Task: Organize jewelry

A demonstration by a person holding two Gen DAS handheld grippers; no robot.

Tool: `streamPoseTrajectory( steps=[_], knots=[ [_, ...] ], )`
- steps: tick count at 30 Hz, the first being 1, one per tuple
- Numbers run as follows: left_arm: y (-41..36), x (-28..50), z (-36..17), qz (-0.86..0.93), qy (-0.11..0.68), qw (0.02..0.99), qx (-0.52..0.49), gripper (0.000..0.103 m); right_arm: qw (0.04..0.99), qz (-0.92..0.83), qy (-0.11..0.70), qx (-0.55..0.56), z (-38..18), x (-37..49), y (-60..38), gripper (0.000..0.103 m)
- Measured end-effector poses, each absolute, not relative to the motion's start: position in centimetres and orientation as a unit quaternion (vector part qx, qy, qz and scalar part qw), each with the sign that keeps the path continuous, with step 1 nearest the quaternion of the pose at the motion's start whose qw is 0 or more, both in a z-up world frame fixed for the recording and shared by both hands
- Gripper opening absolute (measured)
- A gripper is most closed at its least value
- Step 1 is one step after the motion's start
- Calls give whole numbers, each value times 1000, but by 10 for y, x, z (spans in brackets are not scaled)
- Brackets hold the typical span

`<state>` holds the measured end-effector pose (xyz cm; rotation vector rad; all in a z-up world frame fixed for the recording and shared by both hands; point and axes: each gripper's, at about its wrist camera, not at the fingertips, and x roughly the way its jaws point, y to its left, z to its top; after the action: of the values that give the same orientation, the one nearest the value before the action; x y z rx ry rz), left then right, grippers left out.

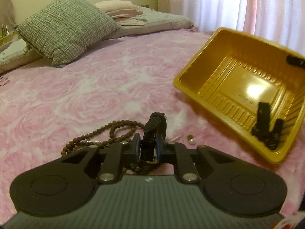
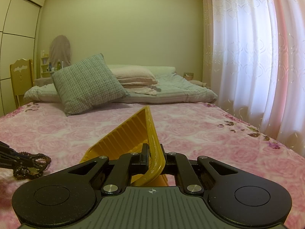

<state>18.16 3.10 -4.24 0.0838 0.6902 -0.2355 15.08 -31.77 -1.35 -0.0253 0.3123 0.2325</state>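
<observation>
My left gripper (image 1: 148,146) is shut on a black watch (image 1: 156,122), whose strap loops up between the blue pads just above the pink bedspread. Under and left of it lies a brown bead necklace (image 1: 106,133). A small pearl piece (image 1: 192,141) lies just to the right. A yellow plastic tray (image 1: 238,87) is tilted at the right, with a black clip-like item (image 1: 265,124) in its low corner. My right gripper (image 2: 153,156) is shut on the tray's rim (image 2: 155,147), holding it on edge. The beads (image 2: 41,162) also show at the left of the right wrist view.
A pink rose-patterned bedspread (image 1: 95,95) covers the bed. A grey checked cushion (image 1: 64,26) and folded pink and pale bedding (image 2: 137,78) lie at the head. White curtains (image 2: 257,57) hang along the right side. A wooden chair (image 2: 21,80) stands at the far left.
</observation>
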Motion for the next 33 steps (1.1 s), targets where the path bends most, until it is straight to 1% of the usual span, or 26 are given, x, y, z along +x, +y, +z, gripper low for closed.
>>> streamPoseTrajectory(
  steps=[8, 15, 24, 30, 33],
  knots=[
    [18, 174, -24, -137, 320, 937, 33, 14, 981, 116, 155, -14, -14, 151, -318, 8],
    [-17, 184, -12, -175, 305, 936, 16, 14, 981, 115, 155, -12, -14, 151, -318, 8],
    [-74, 200, -20, -224, 304, 926, 3, 14, 981, 114, 155, -12, -13, 151, -318, 8],
    [-92, 205, -27, -238, 307, 921, 1, 14, 981, 114, 155, -12, -13, 150, -317, 8],
    [-97, 206, -29, -245, 304, 921, 3, 16, 981, 113, 156, -12, -13, 150, -317, 8]
  ],
)
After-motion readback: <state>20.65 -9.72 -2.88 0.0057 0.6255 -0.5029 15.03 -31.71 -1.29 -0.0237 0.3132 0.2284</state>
